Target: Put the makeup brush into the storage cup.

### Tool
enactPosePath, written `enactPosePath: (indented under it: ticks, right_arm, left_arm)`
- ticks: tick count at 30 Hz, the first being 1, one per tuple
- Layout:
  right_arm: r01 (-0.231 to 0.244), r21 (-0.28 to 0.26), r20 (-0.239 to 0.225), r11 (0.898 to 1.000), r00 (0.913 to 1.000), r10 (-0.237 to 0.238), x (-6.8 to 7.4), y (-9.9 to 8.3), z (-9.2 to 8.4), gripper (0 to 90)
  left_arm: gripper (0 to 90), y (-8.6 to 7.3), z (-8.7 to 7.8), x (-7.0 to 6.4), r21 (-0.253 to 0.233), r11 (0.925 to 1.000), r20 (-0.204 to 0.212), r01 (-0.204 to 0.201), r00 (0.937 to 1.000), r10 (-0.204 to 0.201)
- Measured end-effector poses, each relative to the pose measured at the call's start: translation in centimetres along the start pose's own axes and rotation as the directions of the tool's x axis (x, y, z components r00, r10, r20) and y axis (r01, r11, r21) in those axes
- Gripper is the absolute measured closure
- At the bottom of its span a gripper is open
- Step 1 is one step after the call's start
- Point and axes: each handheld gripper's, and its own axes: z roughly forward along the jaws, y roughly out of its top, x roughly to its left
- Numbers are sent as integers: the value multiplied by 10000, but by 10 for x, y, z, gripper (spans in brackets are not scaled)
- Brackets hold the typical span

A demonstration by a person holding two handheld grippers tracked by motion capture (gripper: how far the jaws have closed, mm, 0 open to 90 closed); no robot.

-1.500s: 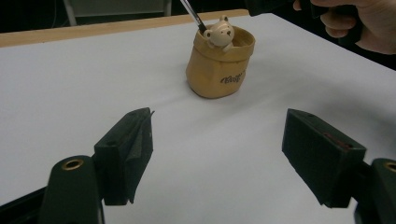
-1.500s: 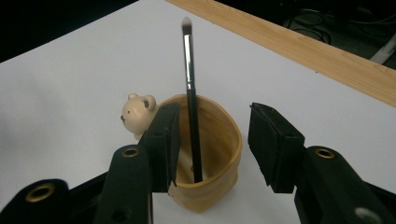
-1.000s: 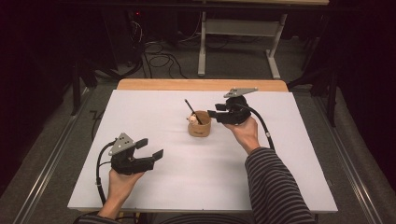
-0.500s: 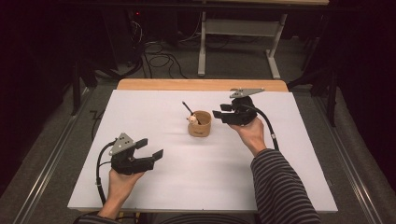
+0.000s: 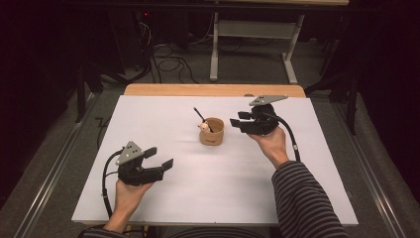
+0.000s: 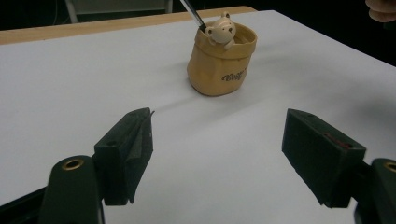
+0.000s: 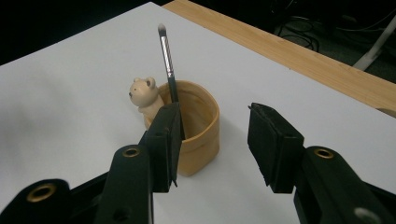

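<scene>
A tan cup (image 5: 212, 133) shaped like a small sack stands mid-table, with a little bear figure (image 5: 203, 127) on its rim. A dark makeup brush (image 5: 200, 114) leans inside it, bristles up. My right gripper (image 5: 236, 122) hovers just right of the cup, open, with nothing between its fingers. In the right gripper view the cup (image 7: 201, 122), bear (image 7: 143, 94) and brush (image 7: 166, 53) sit just past the left jaw of my right gripper (image 7: 212, 140). My left gripper (image 5: 159, 157) rests open at the near left. Its own view has my left gripper (image 6: 217, 154) facing the cup (image 6: 219, 63) from well short of it.
The white tabletop (image 5: 163, 114) has a wooden strip (image 5: 163, 89) along its far edge. Beyond it are a dark floor with cables (image 5: 166, 62) and a white metal stand (image 5: 252, 47). A striped sleeve (image 5: 307, 198) covers the right forearm.
My right gripper has drawn slightly to the right, away from the cup, still open. The left gripper, cup and brush have not moved.
</scene>
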Motion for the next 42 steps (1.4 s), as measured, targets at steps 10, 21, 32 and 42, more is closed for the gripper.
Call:
enactPosePath:
  ticks: [10, 21, 32, 42]
  right_arm:
    - [9, -95, -19, 10000, 10000, -9, -1, -5, -12, 567]
    - [40, -267, 10, 9996, 10000, -40, -2, -7, -29, 575]
    - [-24, -364, 89, 9993, 10000, 27, -4, -13, -39, 578]
    - [-20, -560, 17, 9984, 10000, 21, -4, -16, -50, 578]
  left_arm:
    - [251, 0, 0, 0, 10, 10000, 2, -13, 10000, 13]
    - [251, 0, 0, 0, -2, 10000, 1, 26, 10000, -26]
    - [251, 0, 0, 0, 30, 10000, 25, 18, 10000, -18]
    - [251, 0, 1, 0, 36, 10000, 22, 28, 10000, -28]
